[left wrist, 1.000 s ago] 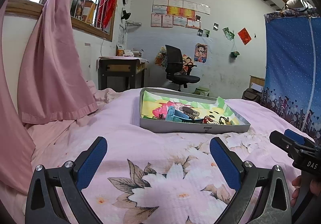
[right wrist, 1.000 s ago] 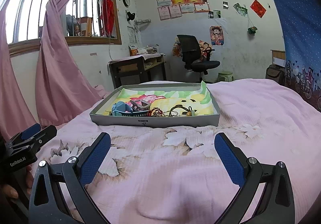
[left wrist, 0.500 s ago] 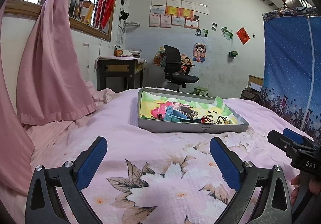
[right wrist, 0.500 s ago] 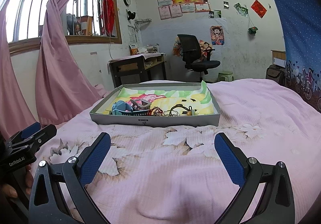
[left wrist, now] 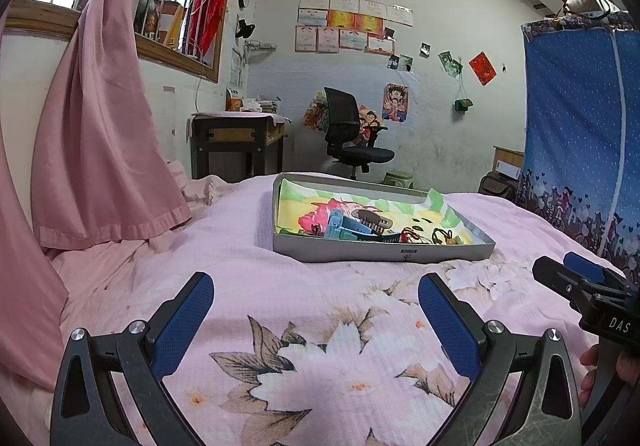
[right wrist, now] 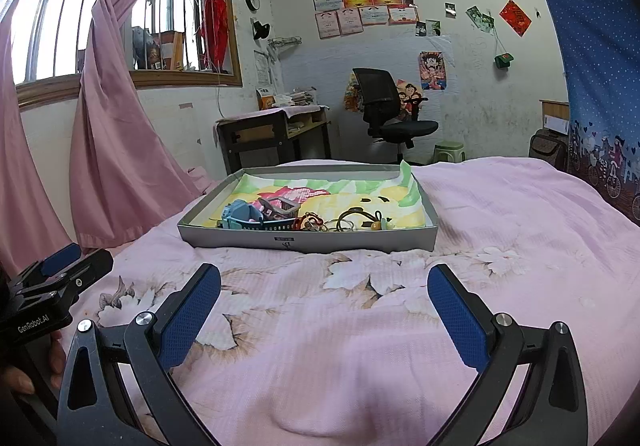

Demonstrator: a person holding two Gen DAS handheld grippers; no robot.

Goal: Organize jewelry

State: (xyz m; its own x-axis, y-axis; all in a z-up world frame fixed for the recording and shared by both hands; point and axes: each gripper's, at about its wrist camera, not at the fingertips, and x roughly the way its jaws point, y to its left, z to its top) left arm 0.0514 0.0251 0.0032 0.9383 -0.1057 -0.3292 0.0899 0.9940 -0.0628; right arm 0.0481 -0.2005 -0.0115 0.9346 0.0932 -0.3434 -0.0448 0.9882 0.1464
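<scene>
A bed [left wrist: 280,286] covered with a pink flowered sheet [right wrist: 360,326] fills the lower part of both views. A pink curtain [left wrist: 100,126] hangs down on the left and its hem rests on the sheet. Beyond the bed stand a small bench [right wrist: 272,134] under the window and a black office chair [right wrist: 384,106] against the far wall.

A shallow grey tray [right wrist: 360,240] lies flat on the sheet, ahead of both grippers and well apart from them. A colourful paper lining [right wrist: 360,190] covers its floor and curls up at the far right corner. All the jewelry sits near the front wall of the tray. On the left lies a light blue watch [right wrist: 240,212], with a dark blue strap [right wrist: 276,224] running along the front. Just behind it sits a brownish-grey hair clip [right wrist: 280,204]. In the middle is a small reddish tangle of beads [right wrist: 310,222], too small to tell apart. To the right lie dark hair ties [right wrist: 350,220] looped together, with a few small beads [right wrist: 380,224] beside them.

The left gripper [left wrist: 316,300] hovers over the sheet with its blue-padded fingers spread wide, holding nothing. The right gripper [right wrist: 324,294] is likewise released and empty, low above the sheet. Each view shows the other gripper at its edge, with a hand [right wrist: 24,366] on its handle.
</scene>
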